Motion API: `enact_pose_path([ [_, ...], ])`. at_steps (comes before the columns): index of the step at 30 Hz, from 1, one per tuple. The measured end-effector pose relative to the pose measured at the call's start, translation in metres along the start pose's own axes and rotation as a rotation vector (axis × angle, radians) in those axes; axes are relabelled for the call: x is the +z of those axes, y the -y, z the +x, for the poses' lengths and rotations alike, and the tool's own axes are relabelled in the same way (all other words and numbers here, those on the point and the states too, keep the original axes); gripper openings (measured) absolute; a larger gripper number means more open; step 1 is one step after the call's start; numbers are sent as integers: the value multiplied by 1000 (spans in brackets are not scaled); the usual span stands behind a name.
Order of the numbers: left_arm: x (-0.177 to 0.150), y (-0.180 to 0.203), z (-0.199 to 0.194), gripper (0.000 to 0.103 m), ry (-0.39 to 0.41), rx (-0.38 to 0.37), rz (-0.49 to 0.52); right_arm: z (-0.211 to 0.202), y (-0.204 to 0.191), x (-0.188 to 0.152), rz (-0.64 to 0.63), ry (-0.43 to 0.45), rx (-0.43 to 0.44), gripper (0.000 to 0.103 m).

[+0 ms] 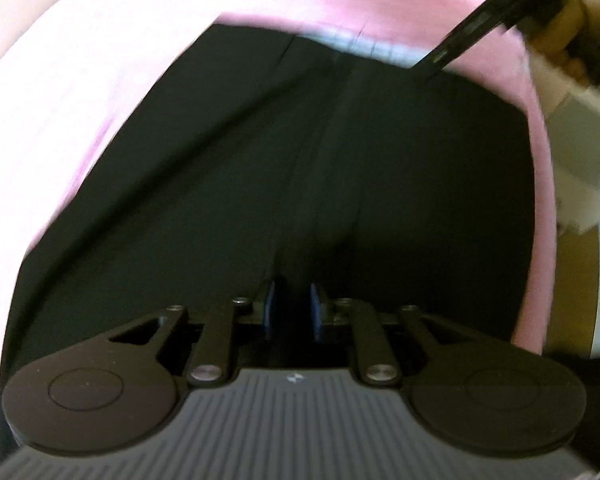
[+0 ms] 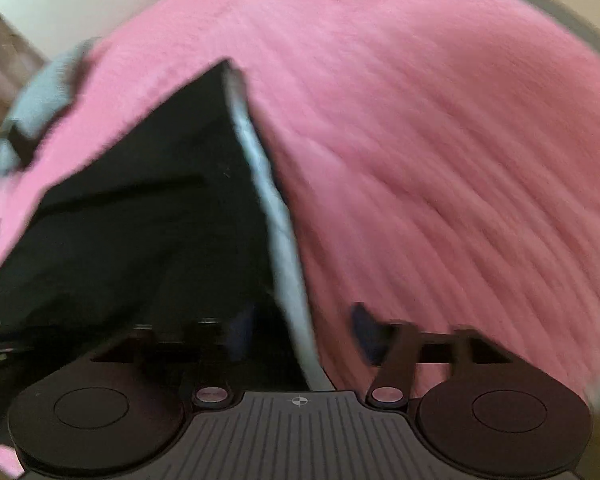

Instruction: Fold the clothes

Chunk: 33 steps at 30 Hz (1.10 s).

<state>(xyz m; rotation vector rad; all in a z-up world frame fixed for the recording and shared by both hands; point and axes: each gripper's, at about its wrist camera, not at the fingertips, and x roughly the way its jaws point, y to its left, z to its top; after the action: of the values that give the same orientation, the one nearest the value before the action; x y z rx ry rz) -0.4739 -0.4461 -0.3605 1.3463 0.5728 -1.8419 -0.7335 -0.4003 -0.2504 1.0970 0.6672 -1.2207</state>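
Two handheld grippers work a black garment (image 1: 260,168) spread over a pink fleece blanket (image 2: 440,160), partway through a fold.

Nearest in the left wrist view, the left gripper (image 1: 293,310) has its blue pads drawn close together; dark cloth fills the narrow gap, so it appears pinched on the garment, though blur makes this uncertain. In the right wrist view, the right gripper (image 2: 300,332) has its jaws well apart, nothing pressed between them, hovering over the garment's pale grey edge strip (image 2: 268,200). Further off, the garment lies flat on the blanket, its far corner pointing away. To fold well, I judge the left grip should stay firm while the right hand takes the matching edge, so both sides travel evenly and the hem lands square.
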Motion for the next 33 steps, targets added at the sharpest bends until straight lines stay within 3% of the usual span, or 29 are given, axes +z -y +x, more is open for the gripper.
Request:
enact_pose_path([
  [3,-60,-5,-23,19,-78,34,-44,-20,-9,-21,88,53,-78,68],
  [8,-155,-11,-55,25,-126,60,-112,-56,-62,-67,108,152,-201,68],
  [12,-226,-10,-84,29,-133,86,-97,-65,-123,-102,125,122,-183,68],
  [16,-305,-19,-124,34,-136,140,-147,-61,-205,-132,78,69,-125,68],
  [19,-370,-29,-153,38,-153,198,-187,-45,-274,-142,-20,7,-41,68],
  [24,-475,-66,-193,38,-206,302,-314,-12,-392,-139,-333,-93,135,68],
  [29,-506,-138,-190,40,-197,404,-398,38,-456,-132,-651,-155,220,67],
  [33,-522,-209,-165,42,-178,439,-422,70,-459,-128,-728,-189,218,67],
])
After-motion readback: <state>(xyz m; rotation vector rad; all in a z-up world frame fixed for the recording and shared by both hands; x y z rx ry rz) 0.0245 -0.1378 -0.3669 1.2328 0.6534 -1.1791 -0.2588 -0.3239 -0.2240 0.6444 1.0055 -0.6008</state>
